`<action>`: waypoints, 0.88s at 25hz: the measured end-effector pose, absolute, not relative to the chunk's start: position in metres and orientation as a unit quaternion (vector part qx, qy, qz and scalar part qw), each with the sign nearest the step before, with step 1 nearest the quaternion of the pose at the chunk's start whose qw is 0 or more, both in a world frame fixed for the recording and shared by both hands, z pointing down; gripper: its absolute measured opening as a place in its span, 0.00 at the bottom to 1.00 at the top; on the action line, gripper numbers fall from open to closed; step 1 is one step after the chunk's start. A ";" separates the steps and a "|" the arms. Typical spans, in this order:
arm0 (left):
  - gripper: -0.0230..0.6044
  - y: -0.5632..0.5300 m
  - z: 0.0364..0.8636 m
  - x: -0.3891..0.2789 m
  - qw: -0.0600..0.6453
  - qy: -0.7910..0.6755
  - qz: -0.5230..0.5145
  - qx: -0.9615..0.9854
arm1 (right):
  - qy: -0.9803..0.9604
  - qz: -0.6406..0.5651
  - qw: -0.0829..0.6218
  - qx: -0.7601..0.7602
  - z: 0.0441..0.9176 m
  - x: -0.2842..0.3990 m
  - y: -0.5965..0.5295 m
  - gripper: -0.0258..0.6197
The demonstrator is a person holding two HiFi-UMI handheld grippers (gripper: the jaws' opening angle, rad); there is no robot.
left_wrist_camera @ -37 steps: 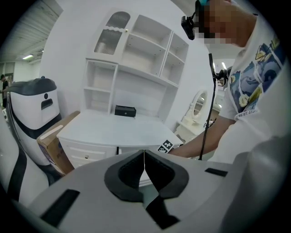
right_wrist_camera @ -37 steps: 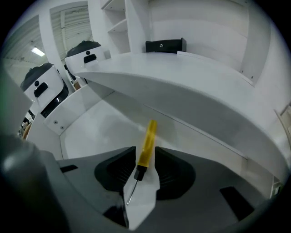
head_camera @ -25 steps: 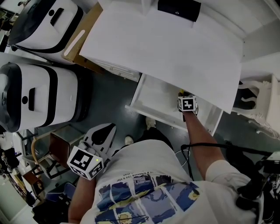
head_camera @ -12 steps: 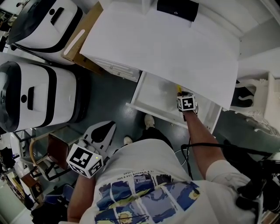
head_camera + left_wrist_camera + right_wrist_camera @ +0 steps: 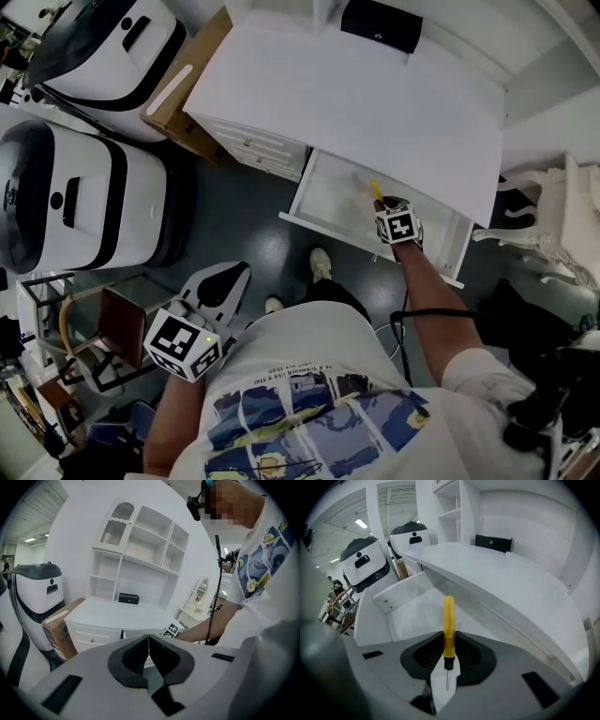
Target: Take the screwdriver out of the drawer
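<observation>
The right tongs (image 5: 448, 654) have just been closing and now pinch the slim yellow-handled screwdriver (image 5: 449, 616) at the lower end of its handle. The handle points away beyond the pads, and the thin steel shaft runs back towards the person. Gripping near the collar probably keeps the tool from swinging as it is lifted.

The screwdriver hangs over the pale floor of the shallow white open drawer (image 5: 309, 220). It sits just under the front edge of the flat white worktop (image 5: 375, 103) that overhangs the drawer's far part. That overhang is likely why the tongs reach in from the near side, steeply downward. The tool seems to be off the drawer's floor, though it isn't certain it is above the walls yet.

The left tongs (image 5: 149, 644) are pressed together on nothing, held low and near on the left, well apart from the drawer, since one hand is enough here.
</observation>
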State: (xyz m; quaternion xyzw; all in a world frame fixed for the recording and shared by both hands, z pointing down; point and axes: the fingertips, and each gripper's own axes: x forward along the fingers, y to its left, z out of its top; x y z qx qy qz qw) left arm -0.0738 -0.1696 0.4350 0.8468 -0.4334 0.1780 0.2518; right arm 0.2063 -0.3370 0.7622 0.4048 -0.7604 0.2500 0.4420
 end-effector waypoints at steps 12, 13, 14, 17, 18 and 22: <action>0.06 -0.123 0.423 -0.097 0.240 -0.429 0.143 0.859 | -0.778 0.215 0.414 0.421 0.689 0.179 -0.309 0.18; 0.06 -0.120 0.422 -0.099 0.237 -0.429 0.141 0.860 | -0.781 0.216 0.409 0.420 0.683 0.176 -0.306 0.18; 0.06 -0.116 0.420 -0.102 0.235 -0.428 0.139 0.861 | -0.784 0.217 0.404 0.418 0.677 0.171 -0.302 0.18; 0.06 -0.103 0.417 -0.110 0.230 -0.430 0.132 0.863 | -0.794 0.214 0.390 0.414 0.656 0.158 -0.288 0.18; 0.06 -0.098 0.416 -0.113 0.229 -0.431 0.131 0.863 | -0.797 0.211 0.387 0.412 0.648 0.153 -0.283 0.18; 0.06 -0.076 0.415 -0.125 0.224 -0.429 0.130 0.865 | -0.805 0.204 0.380 0.408 0.620 0.135 -0.257 0.18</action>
